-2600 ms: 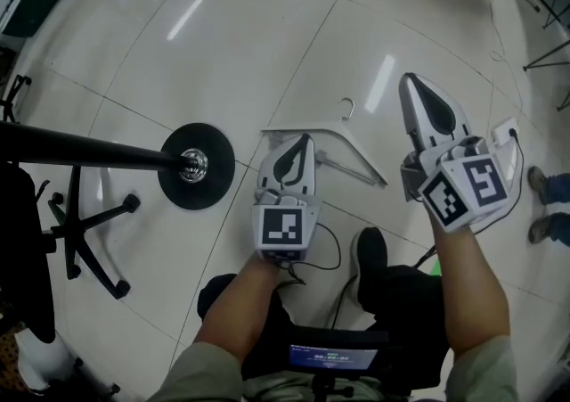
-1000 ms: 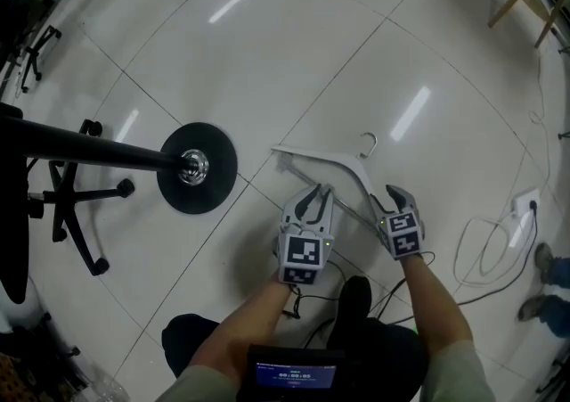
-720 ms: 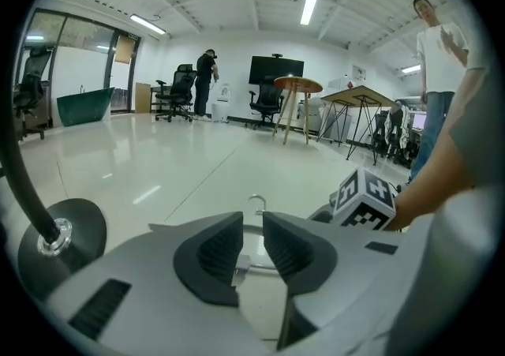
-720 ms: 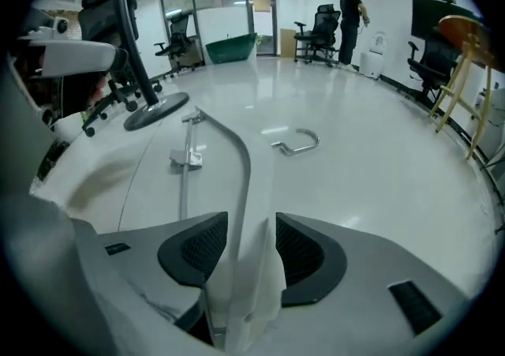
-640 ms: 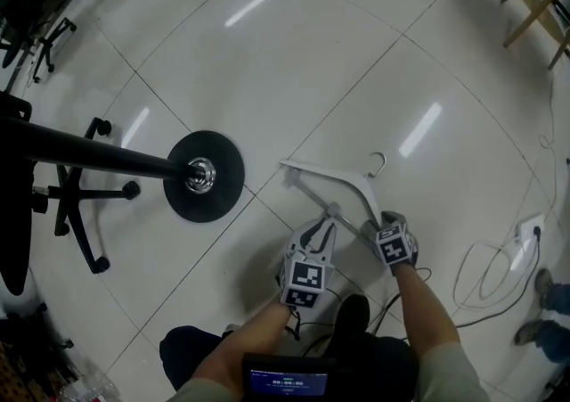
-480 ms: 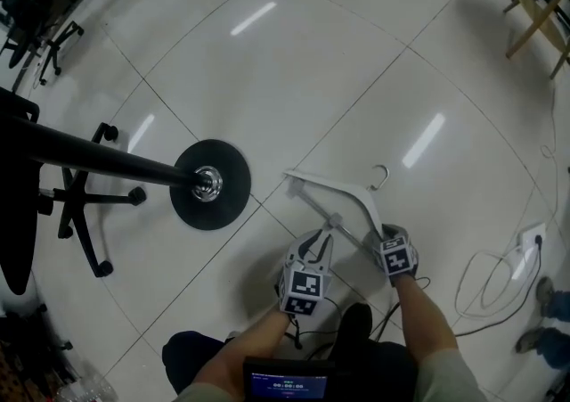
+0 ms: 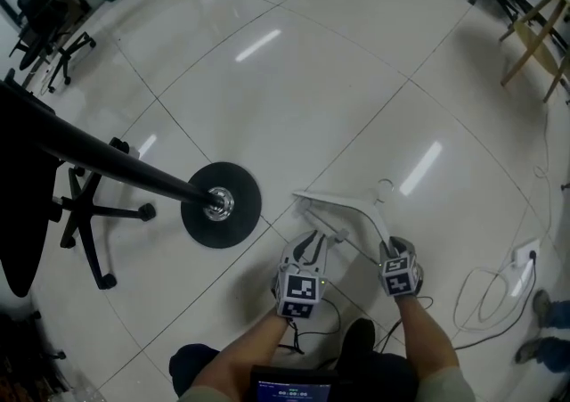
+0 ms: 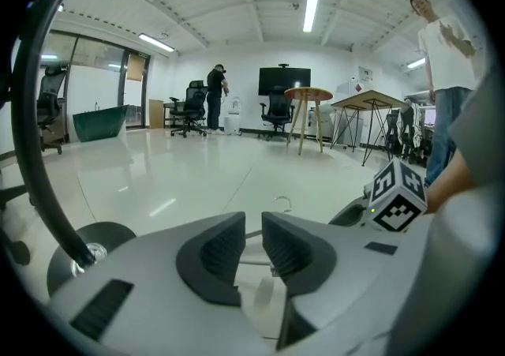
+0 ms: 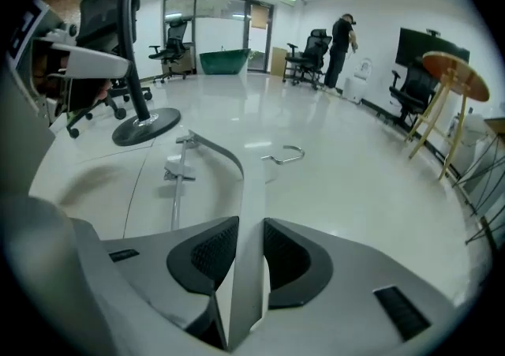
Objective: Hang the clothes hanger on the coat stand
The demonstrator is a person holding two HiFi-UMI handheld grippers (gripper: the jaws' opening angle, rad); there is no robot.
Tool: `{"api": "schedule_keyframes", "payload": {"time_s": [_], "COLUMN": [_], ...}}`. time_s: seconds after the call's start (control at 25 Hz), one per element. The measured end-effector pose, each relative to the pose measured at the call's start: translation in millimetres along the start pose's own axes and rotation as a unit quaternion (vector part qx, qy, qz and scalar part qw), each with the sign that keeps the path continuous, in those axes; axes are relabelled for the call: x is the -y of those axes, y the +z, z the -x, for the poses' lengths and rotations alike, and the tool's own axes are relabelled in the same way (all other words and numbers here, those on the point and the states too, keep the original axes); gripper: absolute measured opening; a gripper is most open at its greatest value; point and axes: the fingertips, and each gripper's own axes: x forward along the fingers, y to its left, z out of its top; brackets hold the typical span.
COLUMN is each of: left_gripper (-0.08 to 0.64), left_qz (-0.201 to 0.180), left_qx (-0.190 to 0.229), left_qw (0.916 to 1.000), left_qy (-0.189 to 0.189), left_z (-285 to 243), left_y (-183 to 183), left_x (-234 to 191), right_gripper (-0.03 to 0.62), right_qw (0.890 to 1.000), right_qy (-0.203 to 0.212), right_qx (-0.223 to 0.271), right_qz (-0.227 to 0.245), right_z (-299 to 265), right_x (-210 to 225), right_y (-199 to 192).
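Observation:
The white clothes hanger (image 7: 349, 210) lies on the pale floor with its metal hook (image 7: 385, 184) pointing away from me. My right gripper (image 7: 393, 251) is shut on the end of the hanger's near arm (image 9: 239, 181). Its jaws have just been closing, and the arm fills the gap between the pads. My left gripper (image 7: 311, 243) hovers just left of the hanger bar, its jaws a narrow slit apart with nothing between them (image 8: 253, 224). The coat stand's black round base (image 7: 221, 204) sits to the left, and its dark pole (image 7: 98, 155) leans out towards the upper left.
An office chair's star base (image 7: 93, 213) stands left of the stand. At the right are a floor socket with cables (image 7: 521, 258) and wooden table legs (image 7: 533, 39). A person (image 8: 446, 54) stands at the right. More chairs and tables are far back.
The right jaws have closed on the hanger's near arm. Both hands have shifted a little beside the hanger, and the view has tilted to show more floor ahead.

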Motion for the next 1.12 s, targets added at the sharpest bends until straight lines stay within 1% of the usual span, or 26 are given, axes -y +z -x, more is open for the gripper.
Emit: {"api": "schedule_keyframes", "payload": {"time_s": [0.08,0.2,0.28,0.4,0.48,0.6,0.72,0.8,0.92,1.0,1.12], "left_gripper": [0.081,0.080,0.078,0.078,0.078,0.078,0.078,0.078,0.078,0.078,0.078], "left_qz": [-0.007,-0.015,-0.017,-0.011,-0.020,-0.040,-0.035,-0.042,-0.045,-0.052,-0.070], "left_qx": [0.019,0.045,0.057,0.084,0.101,0.134,0.149,0.163,0.190,0.205,0.229], "left_qw": [0.9998,0.9989,0.9982,0.9964,0.9946,0.9901,0.9881,0.9857,0.9808,0.9774,0.9709], "left_qy": [0.005,0.007,0.006,-0.006,-0.006,-0.011,-0.008,-0.004,-0.003,-0.001,0.005], "left_z": [9.8,30.7,54.9,105.2,140.2,194.4,252.2,297.4,382.2,446.2,555.5], "left_y": [23.5,72.2,110.5,180.9,238.0,332.7,421.5,478.2,577.3,649.9,755.6], "left_x": [-6.7,-7.7,-9.3,-12.9,-12.0,-1.0,3.4,-0.1,2.2,18.7,46.6], "right_gripper": [0.084,0.084,0.084,0.084,0.084,0.084,0.084,0.084,0.084,0.084,0.084], "right_qw": [0.999,0.995,0.989,0.981,0.975,0.969,0.964,0.960,0.952,0.946,0.938], "right_qy": [-0.024,-0.065,-0.095,-0.131,-0.147,-0.160,-0.169,-0.176,-0.184,-0.187,-0.192], "right_qx": [0.023,0.057,0.070,0.093,0.109,0.131,0.146,0.154,0.174,0.196,0.220], "right_qz": [0.024,0.054,0.087,0.113,0.125,0.136,0.146,0.153,0.170,0.176,0.185], "right_z": [26.5,78.1,125.1,211.6,273.9,371.2,467.4,528.4,635.0,718.0,860.1], "right_x": [6.4,28.9,42.2,48.2,53.2,63.3,69.1,60.2,43.3,40.4,32.7], "right_y": [25.8,66.4,98.8,160.0,203.7,271.0,330.9,370.9,434.6,469.4,527.3]}}
